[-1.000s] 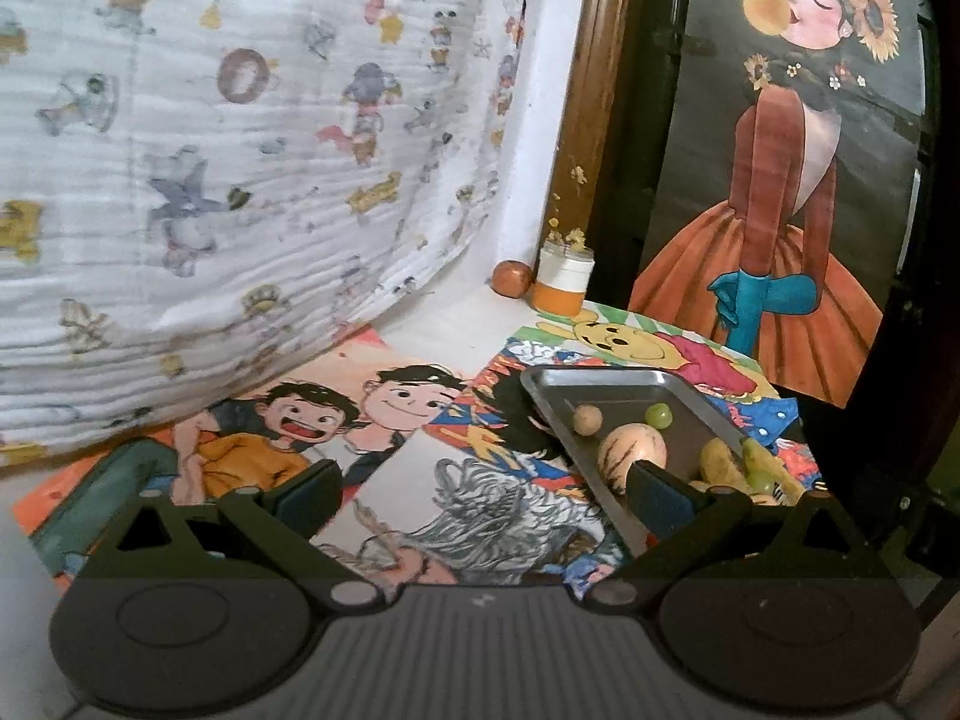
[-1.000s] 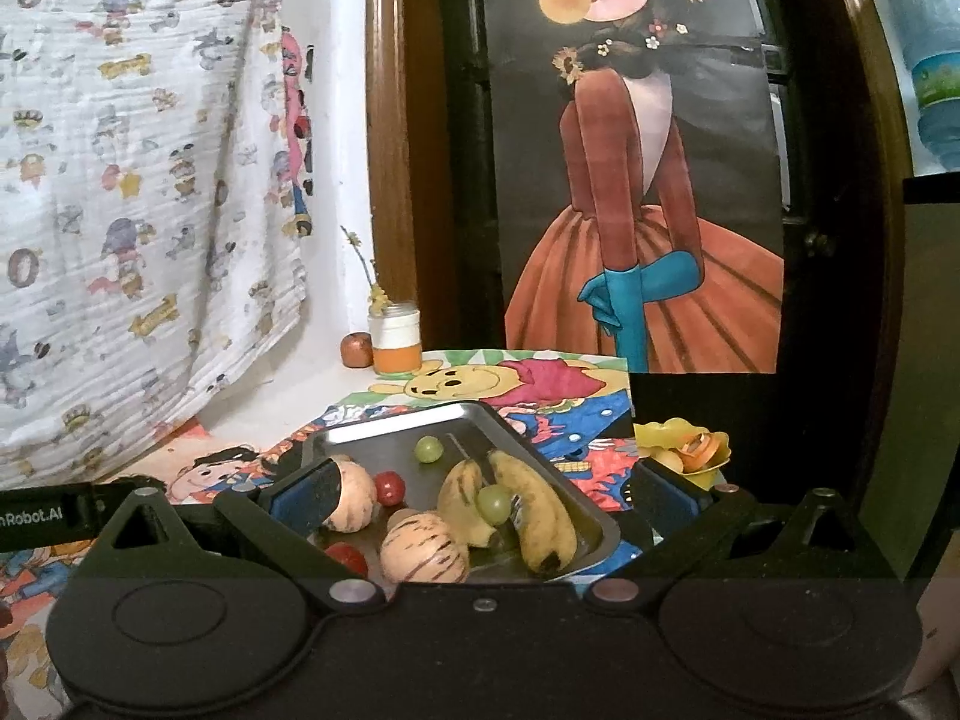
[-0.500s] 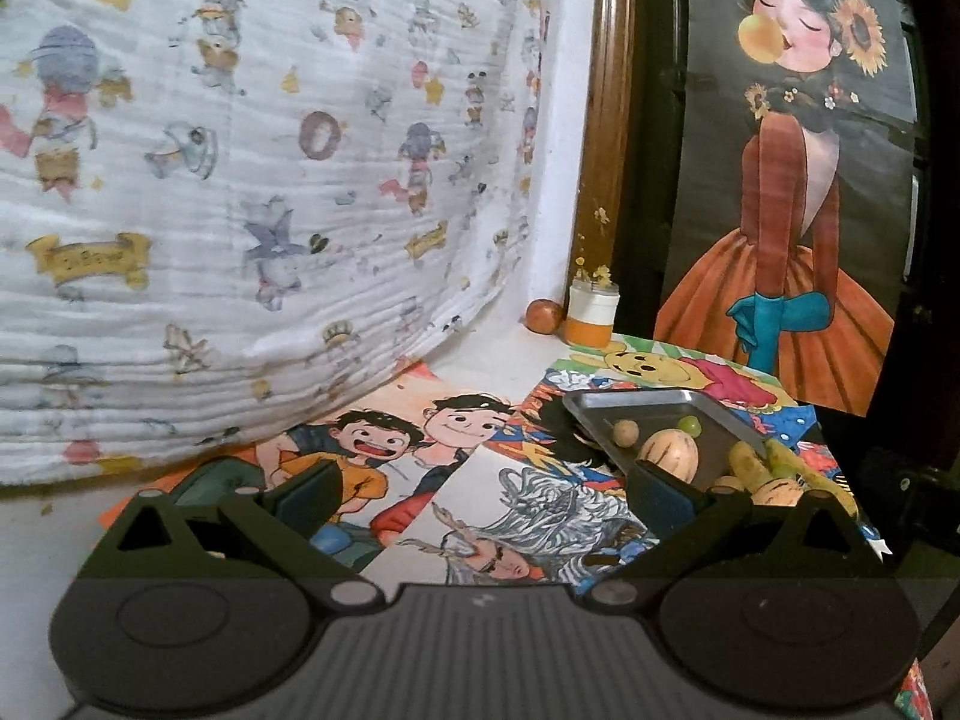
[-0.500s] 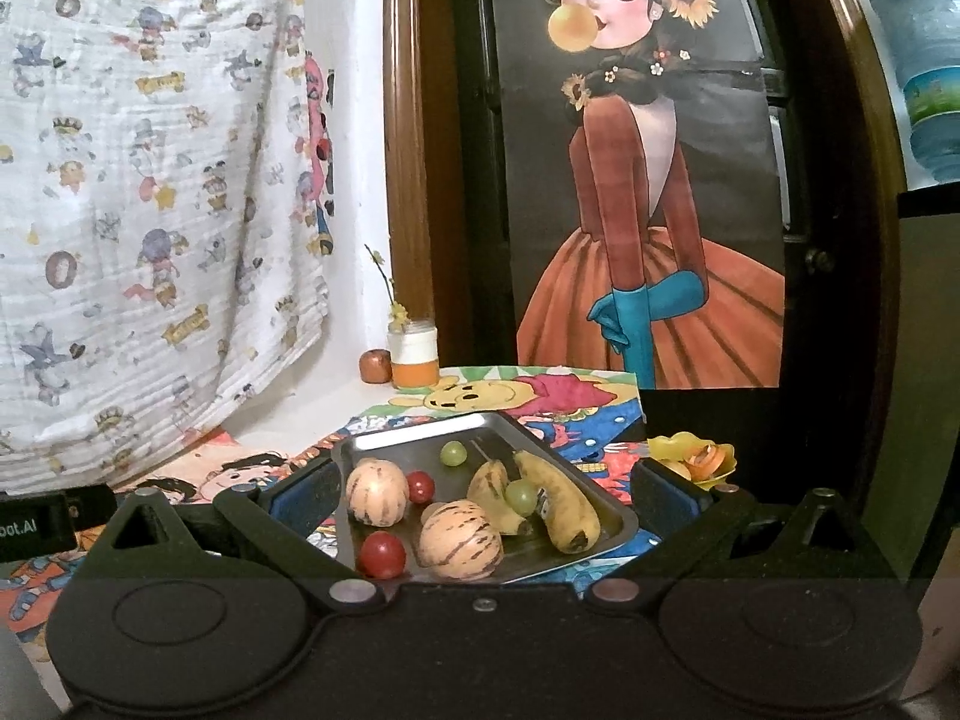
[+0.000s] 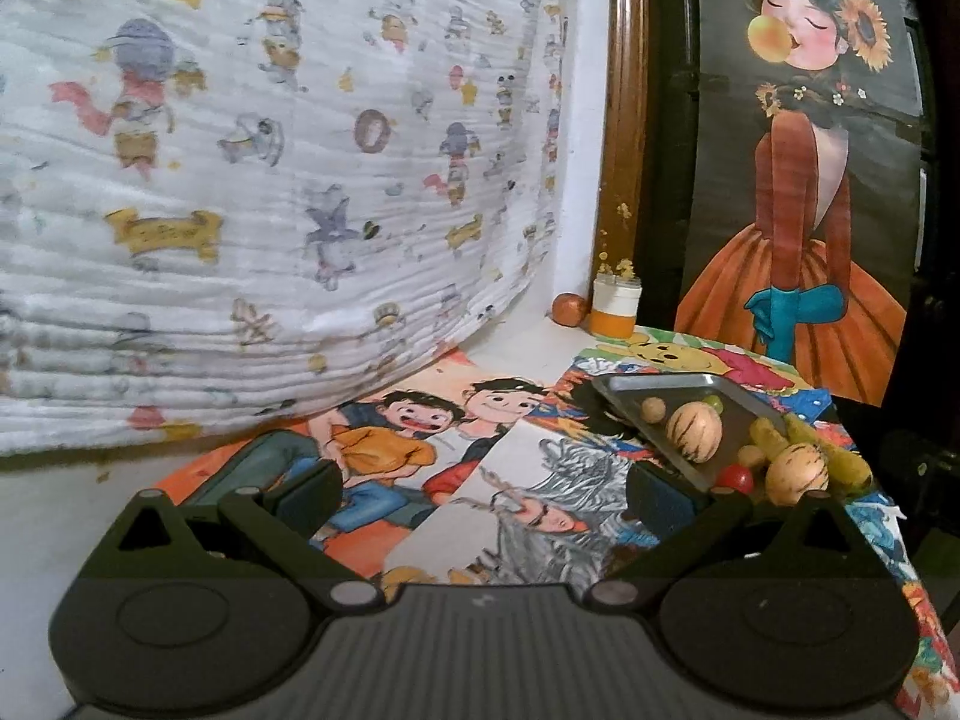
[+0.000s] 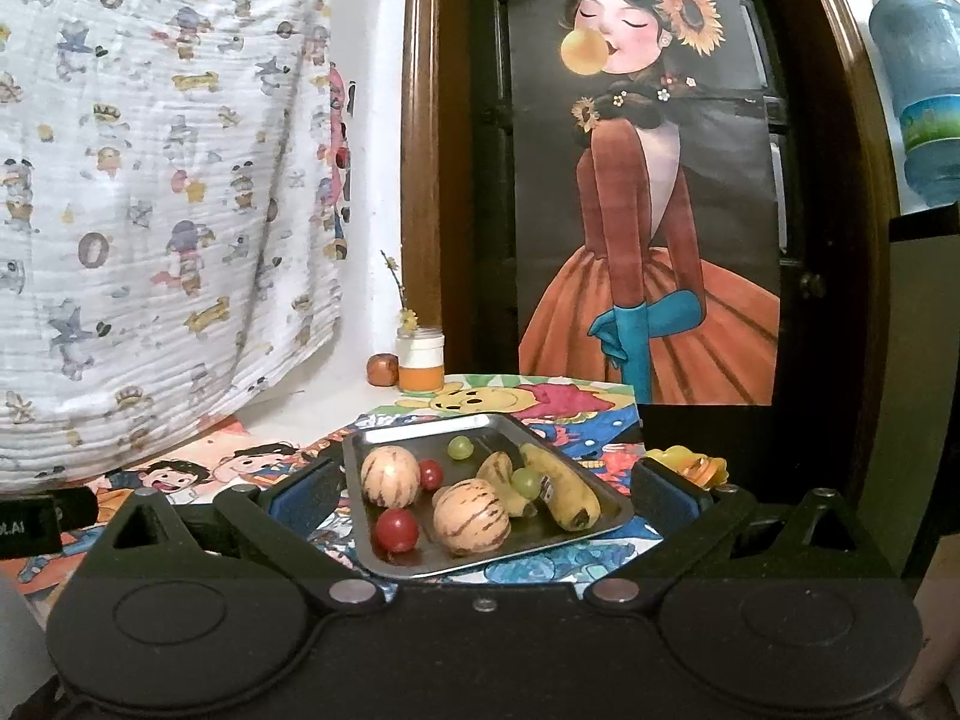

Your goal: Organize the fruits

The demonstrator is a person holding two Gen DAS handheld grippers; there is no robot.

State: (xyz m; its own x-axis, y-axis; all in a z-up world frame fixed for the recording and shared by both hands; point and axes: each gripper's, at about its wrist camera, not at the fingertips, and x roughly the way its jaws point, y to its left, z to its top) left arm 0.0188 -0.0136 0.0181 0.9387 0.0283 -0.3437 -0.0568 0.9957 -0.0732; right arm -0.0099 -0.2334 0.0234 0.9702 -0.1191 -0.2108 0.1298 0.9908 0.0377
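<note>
The left gripper (image 5: 483, 495) is observed with its jaws spread wide and nothing between them, held over the cartoon-printed mats (image 5: 420, 450) on the bench, with the tray just beside its right finger. Further right, the metal tray (image 6: 384, 564) is seen resting on the mats, and all visible fruit is found inside it: at the left a striped melon (image 6: 390, 476) with a cherry tomato (image 6: 396, 530) near it, a second small tomato (image 6: 429, 474) just beside the melon, a second striped melon (image 6: 472, 516) in the middle, a green grape (image 6: 460, 447) toward the back, and two bananas (image 6: 558, 492) at the right with another grape (image 6: 527, 482) lying against them. The right gripper (image 6: 483, 495) is likewise seen wide open and empty, pointed straight at the tray. The fruit is judged gathered in the tray but mixed by kind; whether sorting remains cannot be told. A yellow-orange object (image 6: 687, 462) is noted off the tray at far right; what it is cannot be told.
</note>
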